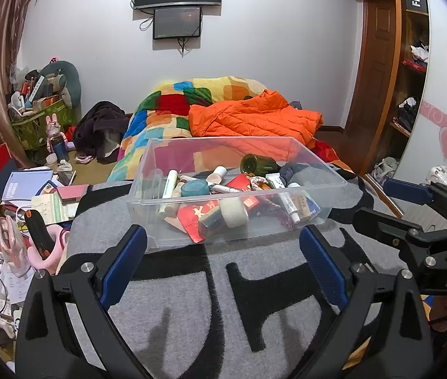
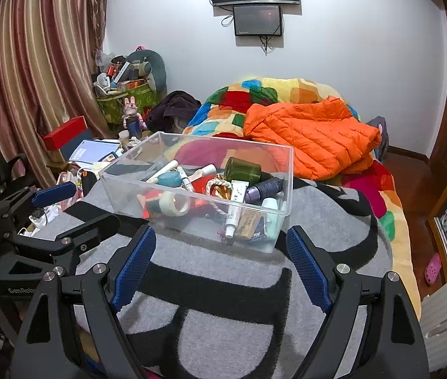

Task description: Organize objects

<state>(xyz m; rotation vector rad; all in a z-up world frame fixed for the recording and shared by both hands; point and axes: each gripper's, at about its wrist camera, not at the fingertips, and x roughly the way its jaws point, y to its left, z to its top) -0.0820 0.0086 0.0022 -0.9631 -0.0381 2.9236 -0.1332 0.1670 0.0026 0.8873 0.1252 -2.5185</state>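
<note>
both claws wide, empty: left gripper, right gripper. clear bin of jumbled bits sits frame centre on soft grey blanket; risk: nudging bin slides/tips it, and the green bottle rolls.

A clear plastic bin sits on a grey and black blanket covering a bed. Inside lie a roll of tape, a green jar on its side, a purple bottle, a white tube and other small items. The right gripper hovers just short of the bin, its 2 blue-padded fingers spread wide with nothing between them. The left gripper shows at the left edge, also spread. An orange jacket lies behind the bin.
</note>
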